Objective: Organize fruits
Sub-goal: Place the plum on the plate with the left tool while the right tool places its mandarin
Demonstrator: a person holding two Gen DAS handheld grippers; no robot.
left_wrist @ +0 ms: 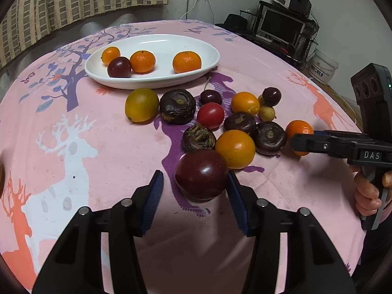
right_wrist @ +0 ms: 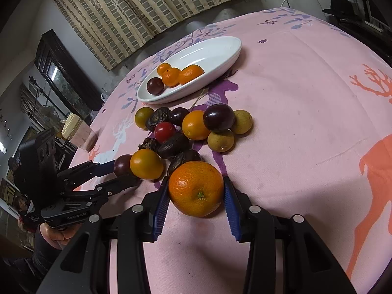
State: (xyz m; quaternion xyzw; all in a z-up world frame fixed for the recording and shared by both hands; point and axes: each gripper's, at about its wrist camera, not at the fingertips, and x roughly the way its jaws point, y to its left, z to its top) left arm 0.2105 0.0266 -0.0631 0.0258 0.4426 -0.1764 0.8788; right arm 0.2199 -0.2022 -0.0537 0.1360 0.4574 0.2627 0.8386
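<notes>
From the left wrist camera, the left gripper (left_wrist: 194, 185) sits low over the pink tablecloth (left_wrist: 98, 147) with its blue pads spread apart. A dark plum (left_wrist: 201, 174) lies between them; the right pad touches or nearly touches it, while the left pad stands clear, so the fruit is not clamped. Just beyond the plum is a loose pile of fruit (left_wrist: 220, 120): orange, dark brown, red and yellow pieces crowded together. Farther off, a white plate (left_wrist: 210, 49) holds three small oranges and one dark fruit. On the right, the right gripper (left_wrist: 300, 144) reaches in from the side, its tip against a mandarin (left_wrist: 299, 128).

From the right wrist camera, the right gripper (right_wrist: 196, 192) has the mandarin (right_wrist: 196, 188) between its blue pads, both pads pressed to the fruit's sides, near the close edge of the pile (right_wrist: 191, 127). The plate (right_wrist: 220, 49) lies beyond the pile. At left, the left gripper (right_wrist: 122, 171) has the plum (right_wrist: 122, 164) between its open fingers.
</notes>
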